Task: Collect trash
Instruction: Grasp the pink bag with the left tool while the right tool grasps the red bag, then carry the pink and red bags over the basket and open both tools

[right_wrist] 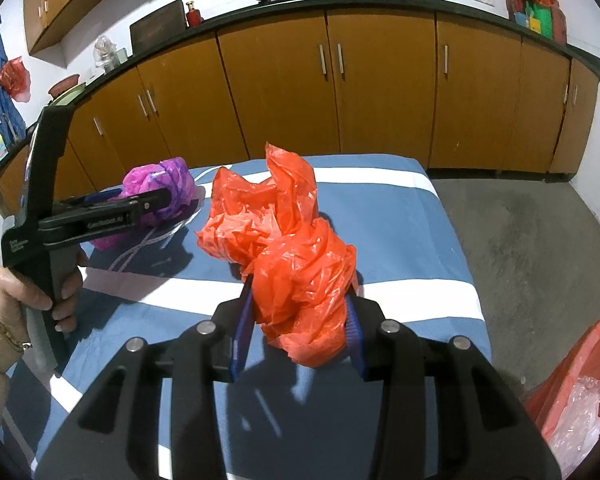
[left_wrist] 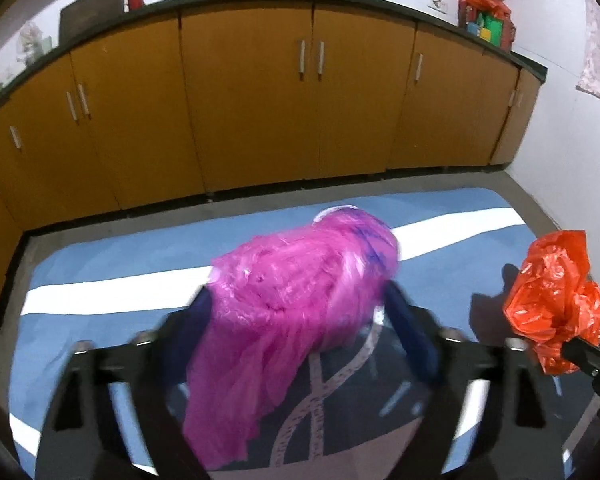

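While both grippers hang over the blue-and-white striped bed (right_wrist: 400,216), each has a crumpled plastic bag between its blue pads. The left gripper (left_wrist: 300,300) has the pink bag (left_wrist: 296,280) bunched between its fingers, raised off the sheet, one loose end trailing back toward the camera; whether the pads truly press on it I cannot tell. The right gripper (right_wrist: 300,320) is pinched part-way closed on the orange bag (right_wrist: 288,252), which bulges up and forward out of the jaws, clear of the bed. A hand (right_wrist: 40,292) grips the left tool's handle. A measuring tape (left_wrist: 320,392) lies on the bed beneath the pink bag. A red bin (right_wrist: 572,392) stands on the floor at the bed's right side.
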Tool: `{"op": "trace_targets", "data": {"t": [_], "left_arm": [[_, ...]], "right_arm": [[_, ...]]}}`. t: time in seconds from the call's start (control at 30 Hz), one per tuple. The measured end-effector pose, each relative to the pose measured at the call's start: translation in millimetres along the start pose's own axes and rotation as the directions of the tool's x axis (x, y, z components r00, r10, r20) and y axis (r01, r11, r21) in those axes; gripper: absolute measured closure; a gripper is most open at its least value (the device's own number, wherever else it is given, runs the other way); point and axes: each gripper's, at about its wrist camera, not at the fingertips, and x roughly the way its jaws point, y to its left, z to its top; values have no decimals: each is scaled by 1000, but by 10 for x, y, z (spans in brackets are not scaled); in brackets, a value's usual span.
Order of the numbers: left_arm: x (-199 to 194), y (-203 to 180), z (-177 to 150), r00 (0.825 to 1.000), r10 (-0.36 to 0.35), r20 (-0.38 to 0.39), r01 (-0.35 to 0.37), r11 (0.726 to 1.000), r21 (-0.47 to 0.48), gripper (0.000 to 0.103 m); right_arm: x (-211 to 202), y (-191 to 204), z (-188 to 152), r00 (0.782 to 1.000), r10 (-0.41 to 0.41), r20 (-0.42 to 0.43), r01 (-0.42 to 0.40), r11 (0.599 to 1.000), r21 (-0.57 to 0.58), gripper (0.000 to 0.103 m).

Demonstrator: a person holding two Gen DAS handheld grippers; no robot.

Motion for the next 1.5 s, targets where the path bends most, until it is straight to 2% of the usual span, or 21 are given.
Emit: {"op": "trace_targets", "data": {"t": [0.07, 0.23, 0.47, 0.63, 0.93, 1.17, 1.27, 1.5], "left_arm": [[-5, 6, -13, 1000, -21, -4, 21, 1000, 3, 42], [-72, 8, -49, 999, -37, 15, 37, 999, 3, 54], [-269, 40, -199, 1000, -19, 16, 20, 999, -44, 56], [-562, -19, -270, 1000, -7, 26, 8, 999, -50, 57], [-1442, -485, -230, 993, -43, 110, 45, 999, -16, 57], [-2153, -1107, -319, 974, -141, 176, 137, 990, 34, 57], [-2316, -1382, -380, 965, -189, 183, 184, 982, 44, 57], [-2455, -2042, -548, 943, -284, 175, 269, 957, 107, 57]], "right_arm": [[3, 5, 3, 1000, 0, -1, 0, 1000, 3, 63], [-2, 6, -7, 1000, -5, 1, 5, 1000, 10, 63], [-103, -48, -32, 1000, -4, -5, 5, 999, 44, 63], [-370, -108, -73, 1000, 0, 13, -1, 996, 91, 64], [-1386, -281, -172, 993, -43, 108, 27, 989, 146, 64], [-2408, -631, -414, 971, -142, 194, 93, 966, 242, 64], [-2828, -858, -585, 957, -207, 203, 141, 944, 298, 64], [-3442, -1281, -968, 926, -330, 186, 239, 890, 388, 64]]}}
